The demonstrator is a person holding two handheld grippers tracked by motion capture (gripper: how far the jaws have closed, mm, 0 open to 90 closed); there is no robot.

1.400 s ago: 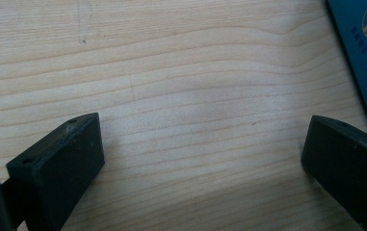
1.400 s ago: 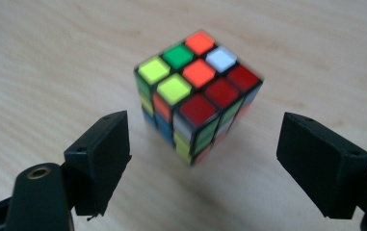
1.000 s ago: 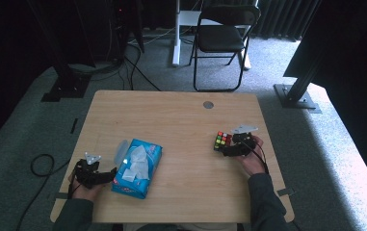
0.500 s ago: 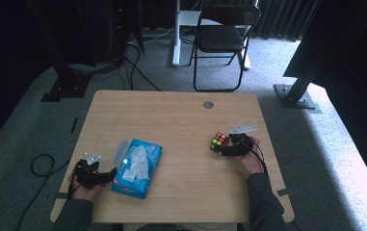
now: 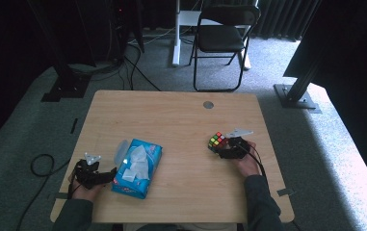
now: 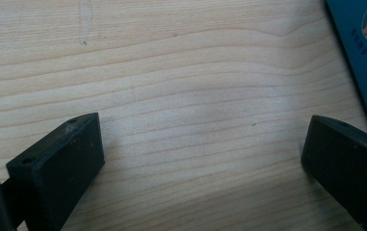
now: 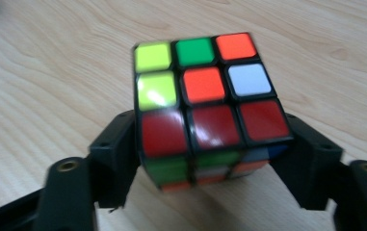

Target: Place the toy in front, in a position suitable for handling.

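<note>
Now | R gripper (image 7: 210,159) closing on cube (image 7: 205,91) | table (image 5: 181,115) edge near

- A wooden table (image 5: 171,115) stands on a grey carpet.
- The right gripper (image 5: 225,150) is at a Rubik's cube (image 5: 216,141) near the table's right side; its jaws have just been closing.
- The left gripper (image 5: 108,175) rests just beside a blue tissue pack (image 5: 137,167).
- A black folding chair (image 5: 224,36) stands behind the table.

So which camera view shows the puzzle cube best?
The right gripper view: the puzzle cube sits large between the right tongs, its coloured stickers distinct. In the high view it is tiny.
</note>
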